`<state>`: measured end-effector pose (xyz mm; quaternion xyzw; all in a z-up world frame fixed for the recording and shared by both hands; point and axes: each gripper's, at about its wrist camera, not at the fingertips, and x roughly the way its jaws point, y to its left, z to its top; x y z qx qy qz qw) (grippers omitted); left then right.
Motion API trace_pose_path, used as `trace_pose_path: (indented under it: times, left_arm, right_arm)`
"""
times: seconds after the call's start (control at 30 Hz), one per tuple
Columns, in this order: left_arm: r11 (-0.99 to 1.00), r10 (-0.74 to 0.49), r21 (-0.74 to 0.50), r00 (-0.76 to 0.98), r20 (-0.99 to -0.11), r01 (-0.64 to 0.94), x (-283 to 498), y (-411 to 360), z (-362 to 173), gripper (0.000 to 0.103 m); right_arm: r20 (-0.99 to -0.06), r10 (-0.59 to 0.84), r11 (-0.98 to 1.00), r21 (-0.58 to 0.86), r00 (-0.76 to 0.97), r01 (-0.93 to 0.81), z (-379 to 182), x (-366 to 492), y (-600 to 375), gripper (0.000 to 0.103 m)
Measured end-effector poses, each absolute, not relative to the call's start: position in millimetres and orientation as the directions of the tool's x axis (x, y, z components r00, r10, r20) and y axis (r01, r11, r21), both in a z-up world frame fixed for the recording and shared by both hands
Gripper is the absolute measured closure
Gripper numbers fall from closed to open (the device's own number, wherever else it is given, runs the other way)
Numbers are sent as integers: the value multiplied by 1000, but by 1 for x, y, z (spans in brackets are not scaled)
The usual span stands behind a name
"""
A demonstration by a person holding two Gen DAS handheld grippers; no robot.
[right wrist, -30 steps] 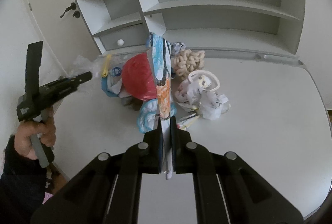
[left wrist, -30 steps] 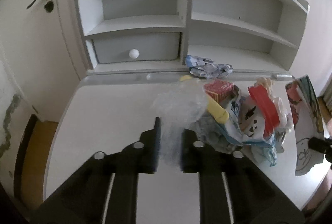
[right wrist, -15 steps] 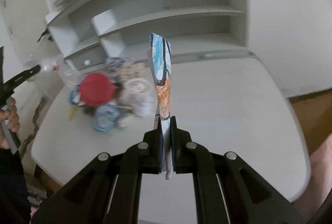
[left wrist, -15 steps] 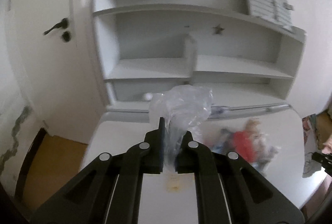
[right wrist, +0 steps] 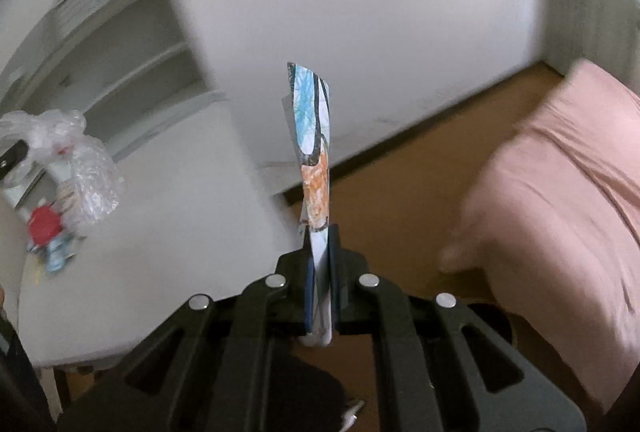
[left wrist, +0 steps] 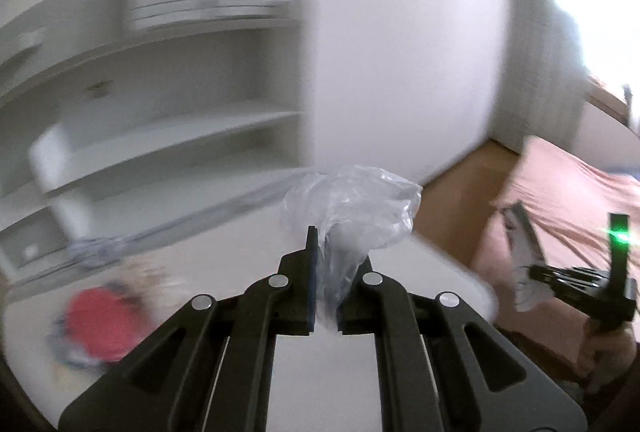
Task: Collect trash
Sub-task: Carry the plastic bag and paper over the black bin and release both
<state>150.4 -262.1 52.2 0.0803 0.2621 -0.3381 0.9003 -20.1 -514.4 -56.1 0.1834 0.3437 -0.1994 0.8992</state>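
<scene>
Two claws pinch trash: left claw (left wrist: 326, 274) a plastic bag (left wrist: 352, 208), right claw (right wrist: 320, 264) a drawing (right wrist: 314, 136).

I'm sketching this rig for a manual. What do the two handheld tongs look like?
Both are matte black plastic. The left tongs and right tongs each have two flat fingers with blue pads on the inner faces, carried on slotted linkage arms with four round silver pivots. Seen from the left wrist camera, the right tongs show an upright post with a glowing green light.

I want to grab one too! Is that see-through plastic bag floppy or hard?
Probably floppy: the clear plastic bag bunches into crinkly folds above the left gripper. It likely weighs very little, since a pinch holds it up. It may be slippery, being glossy.
</scene>
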Motion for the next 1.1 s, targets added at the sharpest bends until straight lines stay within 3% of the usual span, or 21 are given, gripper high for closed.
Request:
trace_pose_path:
  times: [0.13, 0.4, 0.73, 0.93, 1.1]
  left_arm:
    - [615, -673, -75, 473, -569, 785, 116, -348, 28, 97]
    - [414, -722, -136, 233, -651, 900, 39, -480, -44, 97]
    - [317, -595, -204, 27, -804, 926, -1, -606, -183, 97]
    - [341, -503, -232, -32, -863, 911, -14, -638, -272, 97]
    - [327, -454, -178, -11, -891, 928, -16, -644, -313, 97]
  right_arm:
    - [-725, -315, 760, 193, 613, 620, -81, -73, -567, 96]
    - [-837, -335, 573, 184, 433, 799, -162, -152, -649, 96]
    - [-940, -211, 453, 148, 267, 879, -262, -188, -698, 96]
    - [-964, -104, 416, 180, 243, 891, -307, -192, -705, 96]
    - [-969, -86, 414, 176, 231, 893, -315, -189, -704, 96]
